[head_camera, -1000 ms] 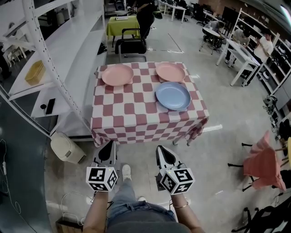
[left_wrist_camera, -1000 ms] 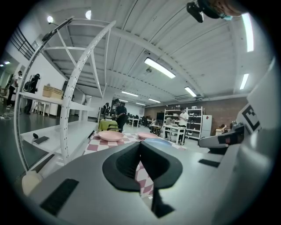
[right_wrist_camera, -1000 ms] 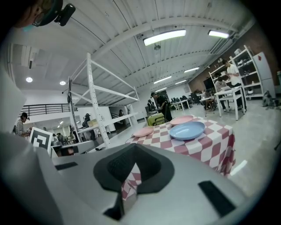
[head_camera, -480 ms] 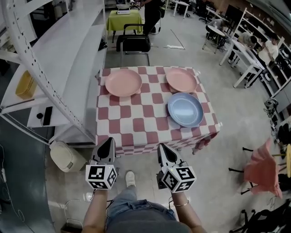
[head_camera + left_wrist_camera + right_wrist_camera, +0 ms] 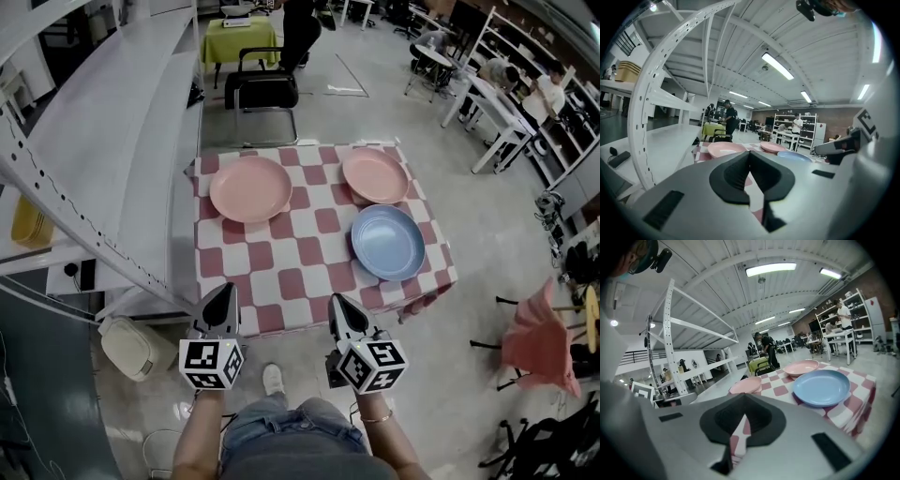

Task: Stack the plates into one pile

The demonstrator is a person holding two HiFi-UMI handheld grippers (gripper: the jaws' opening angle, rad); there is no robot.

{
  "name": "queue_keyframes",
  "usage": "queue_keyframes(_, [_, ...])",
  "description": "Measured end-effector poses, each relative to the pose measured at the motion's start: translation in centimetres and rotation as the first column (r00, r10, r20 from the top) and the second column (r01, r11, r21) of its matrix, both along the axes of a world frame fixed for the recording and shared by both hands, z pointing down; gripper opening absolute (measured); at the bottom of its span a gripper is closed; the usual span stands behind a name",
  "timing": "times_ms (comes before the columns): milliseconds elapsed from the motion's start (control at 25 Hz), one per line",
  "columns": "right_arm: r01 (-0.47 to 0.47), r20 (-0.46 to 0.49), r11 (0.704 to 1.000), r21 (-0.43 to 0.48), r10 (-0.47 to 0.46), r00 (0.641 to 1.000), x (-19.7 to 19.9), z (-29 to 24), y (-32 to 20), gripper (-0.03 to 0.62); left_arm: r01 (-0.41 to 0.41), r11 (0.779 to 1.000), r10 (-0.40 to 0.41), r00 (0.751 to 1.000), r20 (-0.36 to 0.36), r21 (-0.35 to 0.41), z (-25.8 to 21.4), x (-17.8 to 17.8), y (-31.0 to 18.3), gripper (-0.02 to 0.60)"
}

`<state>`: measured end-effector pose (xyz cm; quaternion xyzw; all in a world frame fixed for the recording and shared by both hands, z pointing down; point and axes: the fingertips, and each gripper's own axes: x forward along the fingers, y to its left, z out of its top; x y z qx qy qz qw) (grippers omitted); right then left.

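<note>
Blue plate (image 5: 388,242): lies flat on the table, at its right edge, about halfway between the far and near corners.
Small pink plate (image 5: 375,175): lies at the far right corner, just beside the blue plate; I cannot tell if the two rims touch.
Large pink plate (image 5: 250,188): lies near the far left corner, well apart from the other two plates.
Pile: no plate lies on another one.
Table (image 5: 281,281): is covered by a red and white checked cloth that hangs over the edges.
Left gripper (image 5: 224,292): jaws are together with nothing between them; it hovers just outside the near edge, towards the left corner.
Right gripper (image 5: 337,305): jaws are closed and empty; it hovers at the middle of the near edge, touching no plate.
Black chair (image 5: 265,89): stands behind the far edge.
</note>
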<state>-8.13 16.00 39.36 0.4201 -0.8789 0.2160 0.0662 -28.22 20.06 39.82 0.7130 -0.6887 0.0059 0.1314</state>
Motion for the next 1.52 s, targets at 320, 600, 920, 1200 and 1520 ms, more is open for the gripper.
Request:
queue_keyframes(320, [-0.137, -0.041, 0.99, -0.028, 0.136, 0.99, 3.8, 1.2, -3.0, 0.009, -0.068, 0.997, 0.068, 0.998, -0.018, -0.035, 1.7, 1.0, -3.3, 0.015])
queue_keyframes(600, [-0.219, -0.029, 0.975, -0.045, 0.218, 0.976, 7.6, 2.1, -5.1, 0.009, -0.17, 0.984, 0.17, 0.986, -0.007, -0.051, 2.3, 5.5, -7.1, 0.015])
queue_keyframes(920, [-0.287, -0.032, 0.956, -0.064, 0.286, 0.958, 11.9, 3.2, -7.3, 0.009, -0.258, 0.965, 0.256, 0.966, -0.043, -0.047, 2.2, 10.6, -11.8, 0.015])
queue_keyframes(1200, [-0.353, -0.028, 0.933, -0.067, 0.352, 0.935, 16.6, 3.6, -10.7, 0.009, -0.305, 0.949, 0.304, 0.952, -0.032, -0.078, 3.1, 14.6, -15.9, 0.015])
queue_keyframes(1520, [-0.383, -0.067, 0.919, -0.1, 0.377, 0.924, 20.1, 5.5, -13.3, 0.009, -0.338, 0.935, 0.338, 0.941, -0.011, -0.106, 4.2, 18.4, -19.6, 0.015])
